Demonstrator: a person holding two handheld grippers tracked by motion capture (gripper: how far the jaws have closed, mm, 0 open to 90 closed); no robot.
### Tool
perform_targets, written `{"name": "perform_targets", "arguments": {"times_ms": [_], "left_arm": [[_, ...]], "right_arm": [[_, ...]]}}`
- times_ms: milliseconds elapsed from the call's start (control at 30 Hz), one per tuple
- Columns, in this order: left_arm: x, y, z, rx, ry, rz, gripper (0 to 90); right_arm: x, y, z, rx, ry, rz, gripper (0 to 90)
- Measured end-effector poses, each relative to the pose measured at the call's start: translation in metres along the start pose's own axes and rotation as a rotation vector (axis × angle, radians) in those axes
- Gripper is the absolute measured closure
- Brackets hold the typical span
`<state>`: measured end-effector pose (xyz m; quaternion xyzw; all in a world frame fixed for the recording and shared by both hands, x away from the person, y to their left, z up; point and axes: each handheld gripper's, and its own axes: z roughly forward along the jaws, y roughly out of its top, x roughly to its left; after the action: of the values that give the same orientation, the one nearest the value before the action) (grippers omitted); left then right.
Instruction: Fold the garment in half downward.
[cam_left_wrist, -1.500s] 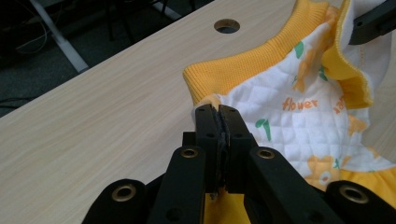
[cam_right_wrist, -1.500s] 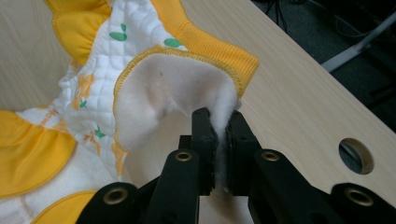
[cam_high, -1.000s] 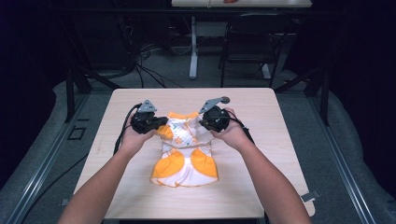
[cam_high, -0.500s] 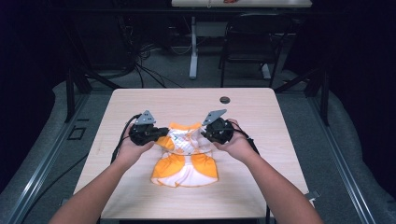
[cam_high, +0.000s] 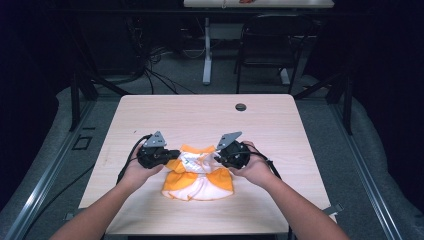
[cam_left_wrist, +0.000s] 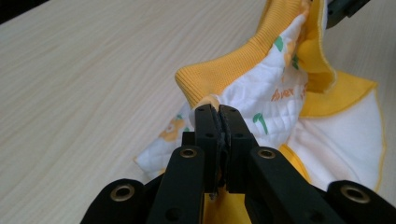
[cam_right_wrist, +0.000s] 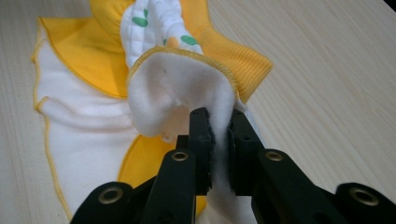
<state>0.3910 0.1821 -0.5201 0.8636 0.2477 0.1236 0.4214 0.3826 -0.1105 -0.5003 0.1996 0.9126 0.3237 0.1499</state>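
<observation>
While my left gripper (cam_left_wrist: 218, 112) and right gripper (cam_right_wrist: 218, 116) pinch the garment (cam_high: 197, 175), the high view alone shows what is perhaps a grommet (cam_high: 241, 107).

Orange lettering on the quilted white garment (cam_left_wrist: 280, 88) is too blurred to read.

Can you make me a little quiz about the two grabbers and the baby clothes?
1. True or false: the left gripper is pinching the orange and white garment.
2. What is the right gripper clamped on? A) a cable B) the garment's fleecy white cloth C) nothing
3. What does the garment lie on?

Key: 1 true. 2 B. 3 the wooden table.
</observation>
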Motion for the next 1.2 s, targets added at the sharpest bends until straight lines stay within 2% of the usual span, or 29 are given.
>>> {"name": "perform_targets", "arguments": {"times_ms": [33, 100, 333, 467, 567, 700, 833, 933, 1000, 1100, 1167, 1200], "left_arm": [[-0.001, -0.003, 0.0, 0.002, -0.006, 0.0, 87.1], [-0.005, -0.008, 0.0, -0.002, -0.022, -0.004, 86.9], [-0.012, -0.022, -0.001, -0.011, -0.059, -0.021, 86.3], [-0.013, -0.025, -0.003, -0.019, -0.067, -0.054, 83.8], [-0.014, -0.023, -0.009, -0.022, -0.083, -0.084, 79.4], [-0.012, -0.018, -0.019, -0.041, -0.075, -0.121, 68.9], [-0.006, -0.014, -0.027, -0.051, -0.046, -0.128, 67.4], [-0.002, -0.011, -0.027, -0.053, -0.036, -0.149, 66.9], [0.0, -0.01, -0.024, -0.042, -0.02, -0.154, 67.4], [0.003, -0.009, -0.017, -0.026, -0.011, -0.171, 72.6], [0.002, -0.01, -0.011, -0.015, -0.025, -0.176, 77.2], [0.0, -0.01, -0.009, -0.007, -0.037, -0.175, 79.5]], "right_arm": [[0.001, -0.002, 0.0, -0.011, 0.0, 0.013, 81.6], [0.005, -0.005, 0.001, 0.011, 0.011, -0.004, 81.2], [0.017, -0.018, 0.005, 0.014, 0.044, 0.013, 79.8], [0.02, -0.023, 0.004, 0.009, 0.056, 0.035, 75.7], [0.018, -0.025, -0.001, 0.002, 0.078, 0.08, 70.2], [0.017, -0.026, -0.012, -0.022, 0.085, 0.109, 62.6], [0.016, -0.024, -0.026, -0.07, 0.071, 0.127, 58.1], [0.012, -0.022, -0.033, -0.11, 0.06, 0.157, 59.4], [0.009, -0.021, -0.034, -0.121, 0.043, 0.174, 64.8], [0.001, -0.019, -0.029, -0.107, 0.008, 0.197, 71.3], [-0.002, -0.018, -0.022, -0.087, -0.001, 0.221, 76.6], [-0.002, -0.018, -0.019, -0.081, 0.003, 0.219, 78.1]]}}
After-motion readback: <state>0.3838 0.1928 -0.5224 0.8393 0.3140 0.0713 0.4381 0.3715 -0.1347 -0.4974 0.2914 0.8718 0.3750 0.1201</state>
